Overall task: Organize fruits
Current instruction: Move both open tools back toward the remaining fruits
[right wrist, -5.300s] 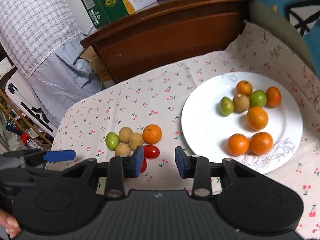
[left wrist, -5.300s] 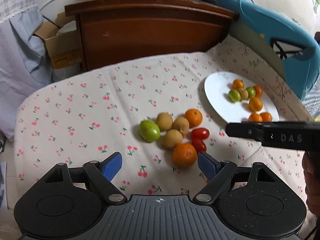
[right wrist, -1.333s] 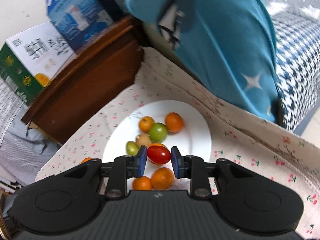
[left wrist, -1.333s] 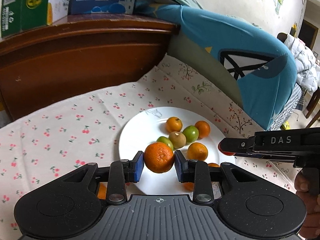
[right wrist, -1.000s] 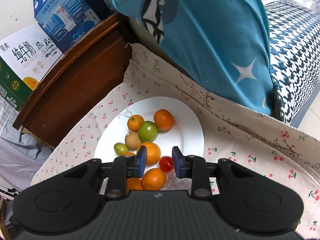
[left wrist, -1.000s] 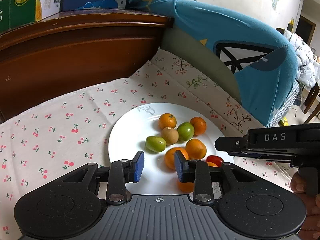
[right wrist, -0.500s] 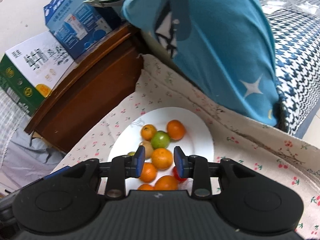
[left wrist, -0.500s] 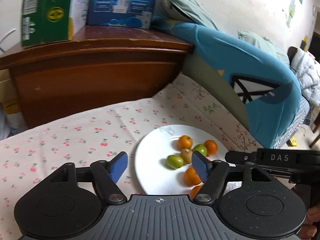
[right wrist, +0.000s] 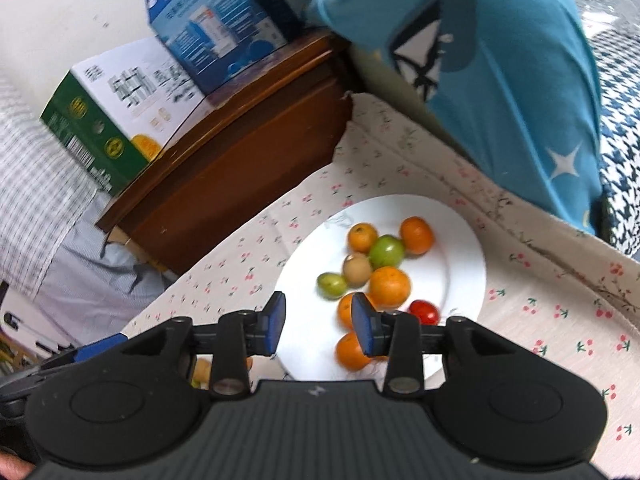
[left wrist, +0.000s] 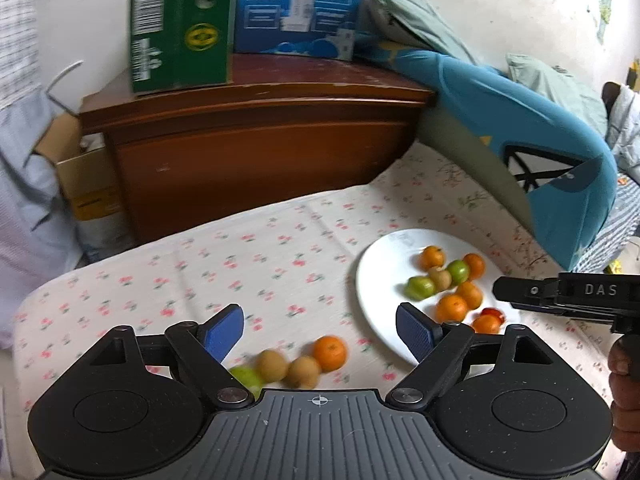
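Cherry-print cloth (left wrist: 280,248) before wooden headboard (left wrist: 256,152); both grippers' jaws opening, empty.

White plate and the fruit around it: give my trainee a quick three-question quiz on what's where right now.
1. True or false: the cherry tomato lies on the white plate.
2. Which fruit still on the cloth lies nearest the plate: A) orange, B) green fruit, C) brown fruit?
3. What is between the left gripper's opening jaws?

Key: 1 true. 2 A, the orange. 3 Nothing.
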The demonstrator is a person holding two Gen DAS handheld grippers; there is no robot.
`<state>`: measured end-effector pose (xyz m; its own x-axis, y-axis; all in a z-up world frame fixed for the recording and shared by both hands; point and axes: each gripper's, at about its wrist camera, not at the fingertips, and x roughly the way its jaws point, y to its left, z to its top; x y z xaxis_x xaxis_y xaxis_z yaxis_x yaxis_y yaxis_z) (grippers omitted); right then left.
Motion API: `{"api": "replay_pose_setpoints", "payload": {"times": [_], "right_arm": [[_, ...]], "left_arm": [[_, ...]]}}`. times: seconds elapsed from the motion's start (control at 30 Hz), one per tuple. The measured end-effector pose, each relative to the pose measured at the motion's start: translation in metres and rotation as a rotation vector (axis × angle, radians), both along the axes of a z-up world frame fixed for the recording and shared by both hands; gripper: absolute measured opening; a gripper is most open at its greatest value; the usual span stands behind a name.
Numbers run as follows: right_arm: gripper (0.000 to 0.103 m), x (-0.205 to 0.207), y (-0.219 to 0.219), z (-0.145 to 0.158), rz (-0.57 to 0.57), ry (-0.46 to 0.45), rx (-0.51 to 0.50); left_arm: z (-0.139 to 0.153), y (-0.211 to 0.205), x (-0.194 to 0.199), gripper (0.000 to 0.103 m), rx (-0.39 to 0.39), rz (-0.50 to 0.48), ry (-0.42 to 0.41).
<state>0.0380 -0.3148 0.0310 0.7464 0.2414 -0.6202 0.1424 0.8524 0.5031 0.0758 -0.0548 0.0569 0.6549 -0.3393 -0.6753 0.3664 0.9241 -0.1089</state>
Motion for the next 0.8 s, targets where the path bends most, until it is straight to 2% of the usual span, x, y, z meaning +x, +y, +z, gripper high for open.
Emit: {"api": "replay_pose_setpoints", "payload": {"times": [0.2,0.33,0.63,0.8], "right_arm": [[0.038,-0.007,0.026,-0.001,0.070,-0.008,-0.029],[0.038,-0.012,0.041,-0.004,0.115,-0.005,-0.051],[0.038,-0.017,0.076,-0.016,0.227,0.009,-0.115],[0.038,-0.017,0.093,-0.025,0.293,0.012,-0.160]], "left_arm": [[0.002,0.025,-0.005,0.085,-0.025,0.061,0.015],[0.000,0.036,-0.007,0.085,-0.006,0.105,0.015],[-0.014,0.048,-0.012,0.085,0.043,0.138,0.062],[-0.024,0.049,-0.015,0.085,0.058,0.126,0.088]]}}
